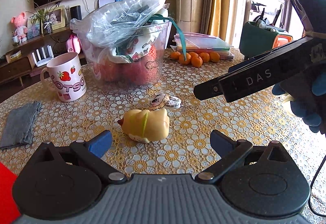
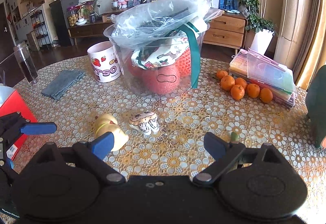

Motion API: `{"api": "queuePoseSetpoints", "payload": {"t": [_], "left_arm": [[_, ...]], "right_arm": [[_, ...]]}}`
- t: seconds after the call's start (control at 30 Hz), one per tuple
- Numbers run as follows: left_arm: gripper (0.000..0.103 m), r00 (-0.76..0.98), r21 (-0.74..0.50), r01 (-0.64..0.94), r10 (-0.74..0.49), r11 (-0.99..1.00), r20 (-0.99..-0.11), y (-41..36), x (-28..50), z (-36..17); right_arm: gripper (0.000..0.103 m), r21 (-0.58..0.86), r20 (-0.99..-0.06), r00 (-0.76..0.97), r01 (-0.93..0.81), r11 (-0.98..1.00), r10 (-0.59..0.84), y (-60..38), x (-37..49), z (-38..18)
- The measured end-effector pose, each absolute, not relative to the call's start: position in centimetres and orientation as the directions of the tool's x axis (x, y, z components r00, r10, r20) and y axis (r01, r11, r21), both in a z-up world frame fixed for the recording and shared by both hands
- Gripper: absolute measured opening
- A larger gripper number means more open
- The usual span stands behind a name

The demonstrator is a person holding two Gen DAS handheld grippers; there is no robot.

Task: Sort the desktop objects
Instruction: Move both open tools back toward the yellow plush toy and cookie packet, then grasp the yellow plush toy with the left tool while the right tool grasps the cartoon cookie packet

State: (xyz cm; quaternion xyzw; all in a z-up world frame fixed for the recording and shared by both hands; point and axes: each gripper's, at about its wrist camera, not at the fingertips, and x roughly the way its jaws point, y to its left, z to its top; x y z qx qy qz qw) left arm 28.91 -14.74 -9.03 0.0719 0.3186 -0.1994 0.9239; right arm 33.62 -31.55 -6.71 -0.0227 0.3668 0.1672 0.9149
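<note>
My table (image 1: 234,122) is crowded: the clear bucket (image 1: 126,64) sits mid-table, stuffed with a plastic bag, cloth and red things. Left of it stands the mug (image 1: 65,77), with a grey cloth (image 1: 20,124) nearer me, and oranges (image 2: 242,85) lie to the right beside a stack of plastic boxes (image 2: 264,73).

The yellow toy (image 1: 146,125) lies on its side just ahead of my left gripper (image 1: 161,140), roughly between its fingers and a touch to the left. The small tiger figure (image 2: 145,122) lies just behind it, close or touching. Both the left and my right gripper (image 2: 158,144) are spread wide and hold nothing.

I judge the toy is the left's pick. I'd ease forward low, centre on the round body, and close gently so the soft-looking toy doesn't squirt out or nudge the tiger.
</note>
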Motion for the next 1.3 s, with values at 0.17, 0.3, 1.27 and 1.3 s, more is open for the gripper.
{"api": "queuePoseSetpoints", "payload": {"t": [0.17,0.3,1.27,1.3], "left_arm": [[0.103,0.718,0.042,0.414,-0.298,0.909,-0.629,-15.3,31.3,-10.3],[0.103,0.711,0.037,0.419,-0.302,0.907,-0.635,-15.0,33.0,-11.5],[0.078,0.647,-0.075,0.445,-0.379,0.892,-0.662,-13.9,36.7,-13.3],[0.077,0.648,-0.073,0.445,-0.377,0.893,-0.662,-13.9,36.6,-13.2]], "right_arm": [[0.094,0.104,-0.687,0.664,-0.312,0.944,0.295,-30.7,36.4,-7.7],[0.094,0.113,-0.699,0.65,-0.311,0.944,0.298,-29.7,38.2,-8.6],[0.055,0.125,-0.761,0.591,-0.273,0.954,0.269,-26.8,41.9,-13.3],[0.053,0.123,-0.761,0.593,-0.269,0.955,0.265,-26.8,41.8,-13.3]]}}
